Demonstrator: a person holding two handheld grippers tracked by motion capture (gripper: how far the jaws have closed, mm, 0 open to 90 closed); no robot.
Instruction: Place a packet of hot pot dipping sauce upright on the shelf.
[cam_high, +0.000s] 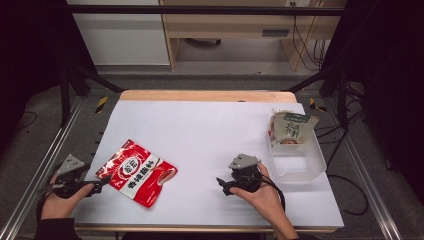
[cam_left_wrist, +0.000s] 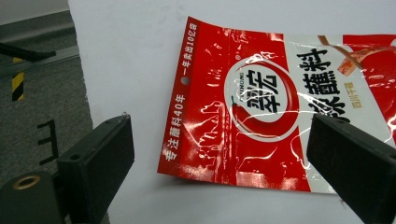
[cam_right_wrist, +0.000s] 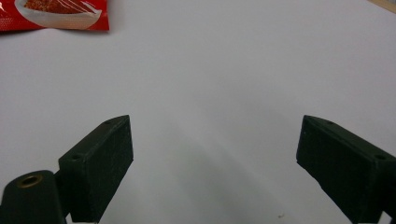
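Left tool (cam_high: 102, 181), held at the near left edge of the desk (cam_high: 210, 125): jaws spread wide and released, gripping nothing. In the left gripper view the same tool (cam_left_wrist: 219, 154) points at the red sauce packet (cam_left_wrist: 280, 112), whose near edge lies between the two jaws without touching either.

The red sauce packet (cam_high: 137, 172) lies flat on the white desk surface, near left, just right of the left tool's tips, set at a slant. It bears a white circular emblem and white lettering.

Right tool (cam_high: 222, 184), held in a hand (cam_high: 262, 192) near the middle of the desk, slightly right: jaws likewise wide apart and released, over bare white surface. In the right gripper view this tool (cam_right_wrist: 215, 154) faces the empty sheet, with a corner of the red packet (cam_right_wrist: 56, 14) far off at upper left.

At the far right stands a clear plastic tub (cam_high: 300, 162); a green-and-white pouch (cam_high: 292, 127) leans in its far end, well apart from both tools.
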